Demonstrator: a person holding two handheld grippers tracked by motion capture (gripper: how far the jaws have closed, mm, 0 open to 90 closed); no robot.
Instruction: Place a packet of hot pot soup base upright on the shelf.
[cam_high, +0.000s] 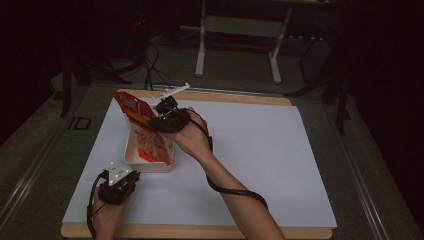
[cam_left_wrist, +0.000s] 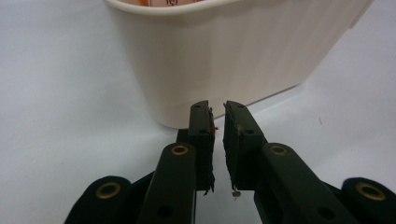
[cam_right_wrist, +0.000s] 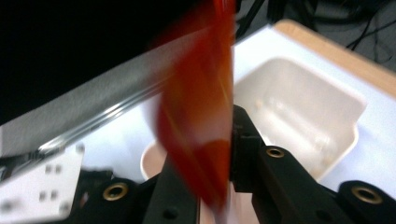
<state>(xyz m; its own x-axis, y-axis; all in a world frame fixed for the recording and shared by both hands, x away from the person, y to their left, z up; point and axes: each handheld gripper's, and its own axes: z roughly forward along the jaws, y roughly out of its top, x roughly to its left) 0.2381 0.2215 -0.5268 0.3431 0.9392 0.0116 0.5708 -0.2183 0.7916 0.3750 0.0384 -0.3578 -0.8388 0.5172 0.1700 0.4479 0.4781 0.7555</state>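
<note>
Your right gripper (cam_high: 161, 114): jaws clamped on one orange-red packet (cam_high: 134, 107), held tilted above the far end of the tub. In the right gripper view the packet (cam_right_wrist: 201, 126) is blurred, its print unreadable, and it hides the left jaw almost wholly.

Your left gripper (cam_high: 120, 184): jaws nearly together with a thin slit between, nothing in them, low over the table just short of the tub's near wall. In the left gripper view the gripper (cam_left_wrist: 218, 116) carries bits of fluff and a red thread on its pads.

One cream tub (cam_high: 131, 159), rectangular, on the white sheet (cam_high: 260, 150), left of centre. In the left gripper view the tub (cam_left_wrist: 224, 51) is cut off at the top; its contents are out of sight there. In the high view, orange-red packets (cam_high: 150, 145) lie inside the tub, overlapping; their number cannot be told.

One white stick-like item (cam_high: 176, 90) at the table's far edge, too small to identify.

Your two hands: right hand (cam_high: 192, 137) around its gripper, left hand (cam_high: 107, 215) cut off at the bottom edge.

Surroundings dark, detail lost.
</note>
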